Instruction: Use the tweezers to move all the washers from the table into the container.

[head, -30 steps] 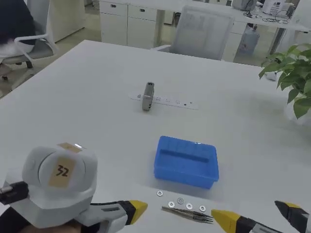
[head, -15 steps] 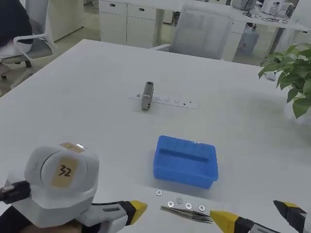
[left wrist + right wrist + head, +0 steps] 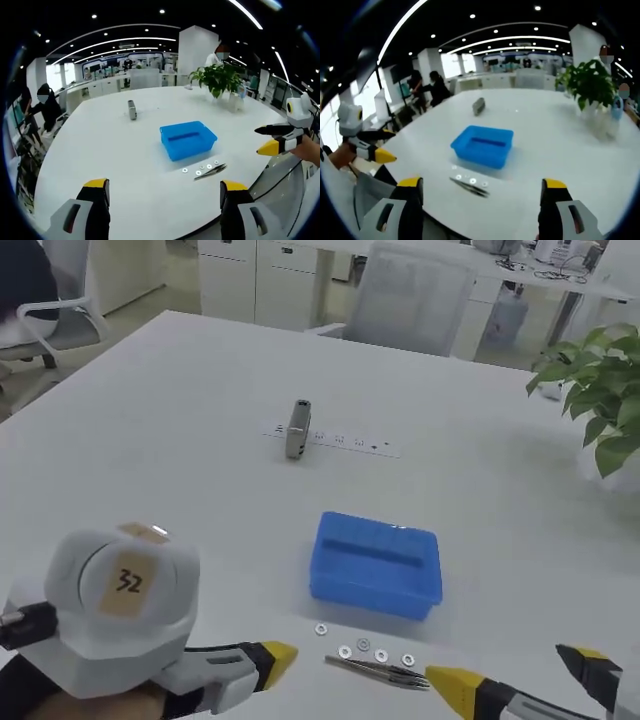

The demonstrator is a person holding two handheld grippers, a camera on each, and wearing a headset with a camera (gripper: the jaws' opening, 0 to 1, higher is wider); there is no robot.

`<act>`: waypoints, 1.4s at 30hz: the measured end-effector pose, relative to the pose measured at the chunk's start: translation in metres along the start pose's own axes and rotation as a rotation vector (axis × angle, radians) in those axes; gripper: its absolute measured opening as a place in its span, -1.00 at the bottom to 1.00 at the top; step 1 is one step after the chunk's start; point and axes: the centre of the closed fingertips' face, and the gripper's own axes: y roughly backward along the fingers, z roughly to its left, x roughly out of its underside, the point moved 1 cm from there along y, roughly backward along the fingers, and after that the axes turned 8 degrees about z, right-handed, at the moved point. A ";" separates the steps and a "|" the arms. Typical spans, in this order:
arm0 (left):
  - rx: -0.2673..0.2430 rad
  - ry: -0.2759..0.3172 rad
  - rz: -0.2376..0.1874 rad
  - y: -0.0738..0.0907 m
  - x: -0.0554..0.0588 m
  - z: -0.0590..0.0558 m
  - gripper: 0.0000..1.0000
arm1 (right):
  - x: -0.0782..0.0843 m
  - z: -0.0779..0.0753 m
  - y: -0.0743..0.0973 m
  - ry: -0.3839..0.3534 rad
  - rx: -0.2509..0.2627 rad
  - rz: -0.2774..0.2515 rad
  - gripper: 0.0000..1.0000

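- Jaws spread wide, gripping nothing — left tool and right tool alike.
- On the counter, near the blue container, lie the washers (tweezers just beside them).

A wide white bench stands in an open office, with a grey chair at 12 o'clock, white cabinets at 11, a leafy plant at 2, and curved ceiling light strips overhead.
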 end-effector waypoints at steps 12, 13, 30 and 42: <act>0.017 -0.012 0.000 -0.003 -0.001 -0.003 0.85 | 0.002 0.000 -0.001 0.000 0.006 0.009 0.92; 0.020 -0.013 -0.003 -0.003 -0.002 -0.003 0.85 | 0.002 0.000 -0.001 0.001 0.006 0.010 0.92; 0.095 -0.068 -0.016 -0.015 -0.006 -0.012 0.53 | 0.000 -0.001 -0.006 0.007 0.012 0.012 0.90; 0.400 -0.288 0.106 -0.046 -0.004 -0.051 -0.29 | 0.005 -0.008 -0.002 -0.018 0.028 0.018 0.89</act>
